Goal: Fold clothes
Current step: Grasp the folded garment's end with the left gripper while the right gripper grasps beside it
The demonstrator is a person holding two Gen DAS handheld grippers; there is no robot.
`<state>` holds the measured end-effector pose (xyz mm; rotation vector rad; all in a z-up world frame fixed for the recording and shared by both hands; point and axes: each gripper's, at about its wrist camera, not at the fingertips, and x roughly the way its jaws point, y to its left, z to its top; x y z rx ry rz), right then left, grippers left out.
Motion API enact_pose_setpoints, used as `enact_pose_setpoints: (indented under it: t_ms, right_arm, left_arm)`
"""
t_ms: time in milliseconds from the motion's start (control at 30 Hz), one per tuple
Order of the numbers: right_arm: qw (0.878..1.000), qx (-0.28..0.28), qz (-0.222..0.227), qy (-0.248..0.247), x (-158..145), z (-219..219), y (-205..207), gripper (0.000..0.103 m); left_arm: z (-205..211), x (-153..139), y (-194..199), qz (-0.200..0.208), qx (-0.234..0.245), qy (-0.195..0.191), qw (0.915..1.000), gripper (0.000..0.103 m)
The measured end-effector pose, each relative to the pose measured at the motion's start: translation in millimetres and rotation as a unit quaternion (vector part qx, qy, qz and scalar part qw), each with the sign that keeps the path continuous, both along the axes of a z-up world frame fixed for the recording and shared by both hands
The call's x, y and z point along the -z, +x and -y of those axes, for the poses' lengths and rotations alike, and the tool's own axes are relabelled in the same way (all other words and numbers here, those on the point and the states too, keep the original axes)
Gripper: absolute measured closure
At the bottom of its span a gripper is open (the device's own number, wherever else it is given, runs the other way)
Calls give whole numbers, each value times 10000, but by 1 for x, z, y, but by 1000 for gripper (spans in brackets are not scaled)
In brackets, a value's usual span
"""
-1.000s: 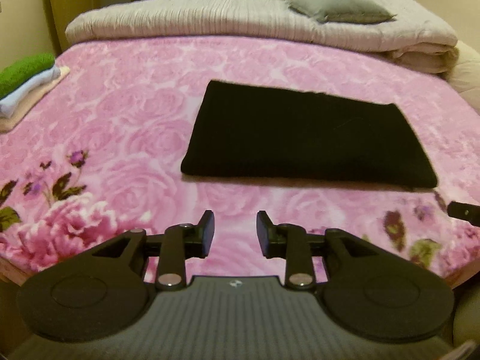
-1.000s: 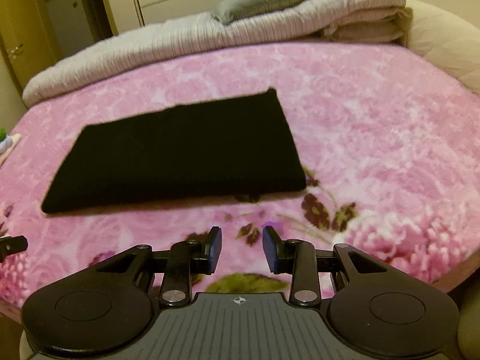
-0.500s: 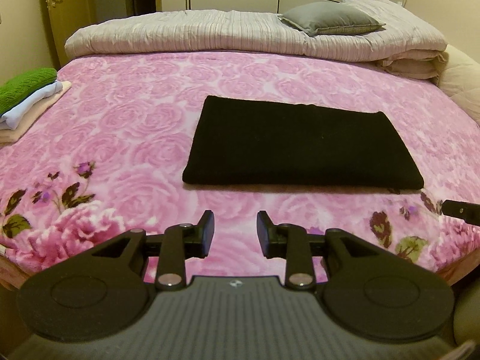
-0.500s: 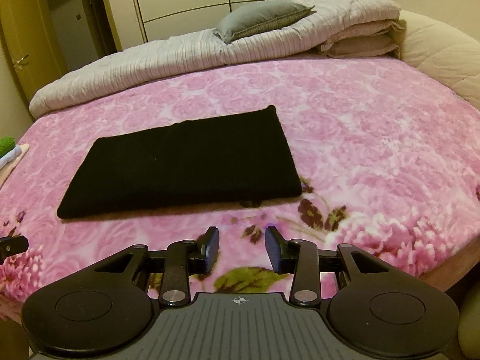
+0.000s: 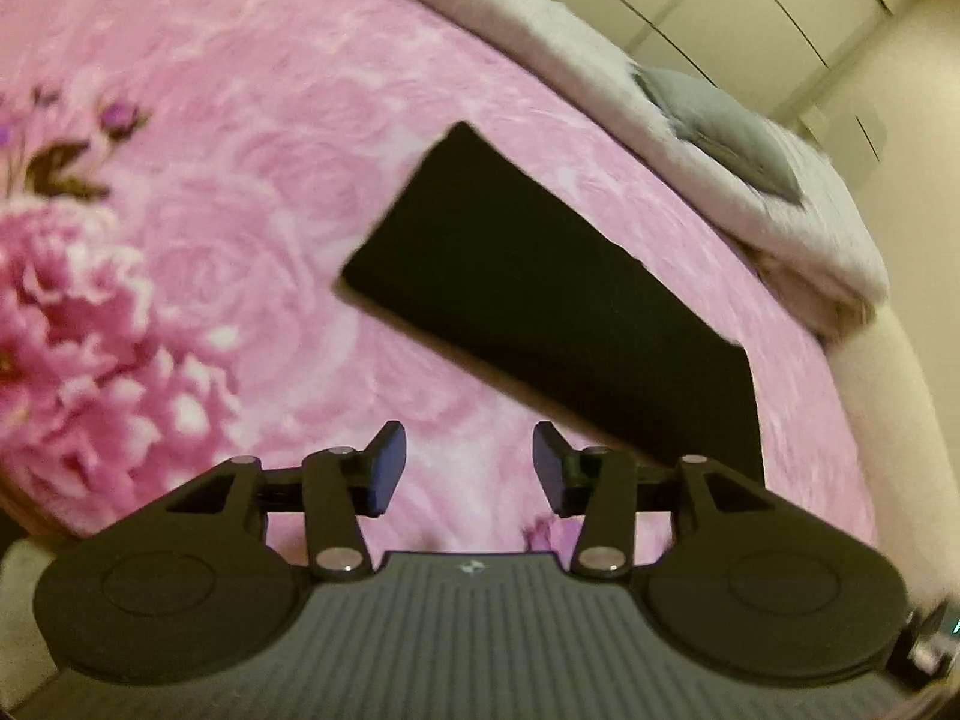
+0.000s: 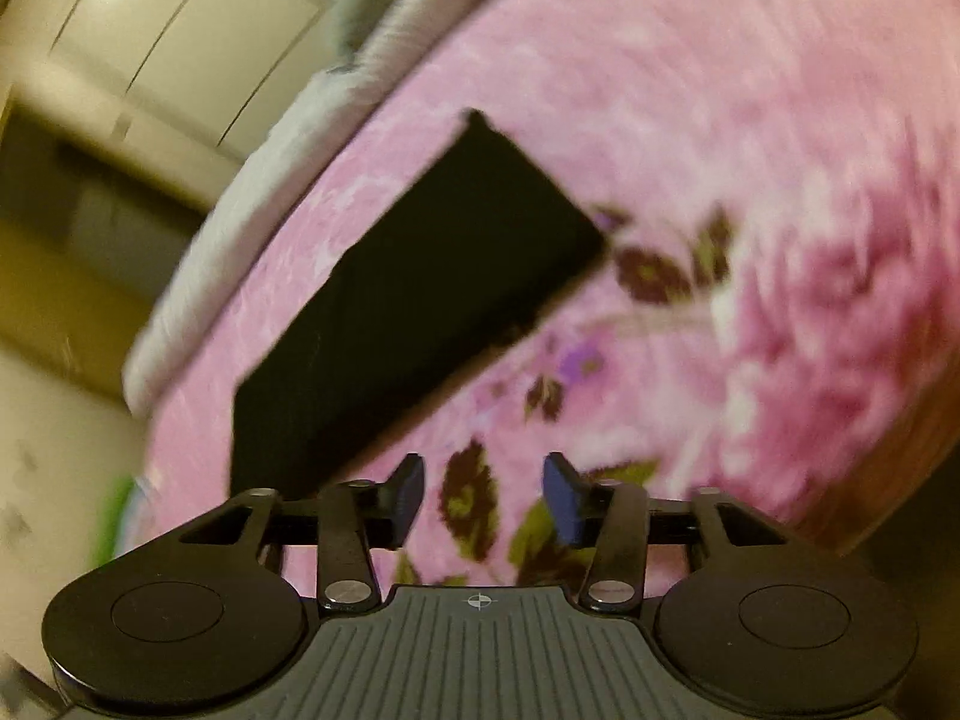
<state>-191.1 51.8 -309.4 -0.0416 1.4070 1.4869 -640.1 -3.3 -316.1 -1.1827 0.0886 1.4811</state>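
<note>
The cloth is lying flat on the blanket as a neat black rectangle w/ straight edges, so it's already looking folded; whether more folds are wanted, can't tell. It's sitting mid-bed, ahead of both grippers and touching neither.

L gripper is hovering w/ jaws spread, nothing between them. R gripper is likewise spread and empty, its view showing the cloth's near edge just beyond the left finger.

Handling, as a guess: it's looking soft, light and limp, prob. a knit, so it'd be sagging if lifted by one point. Corners or short-edge ends are looking like the best pinch spots, one per gripper.

Blanket is plush pink floral, likely grippy and yielding. A pale duvet and grey pillow are lying at the far side; closet doors behind. Both views are tilting and blurring.
</note>
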Motion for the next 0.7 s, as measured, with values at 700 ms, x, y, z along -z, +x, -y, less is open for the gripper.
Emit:
enact_pose_setpoints:
  t_ms: [700]
  right_arm:
    - [9884,1335,-708,174,49,-86,2,83]
  left_arm:
    - [-83,43,-24,73,-711,233,9972,95]
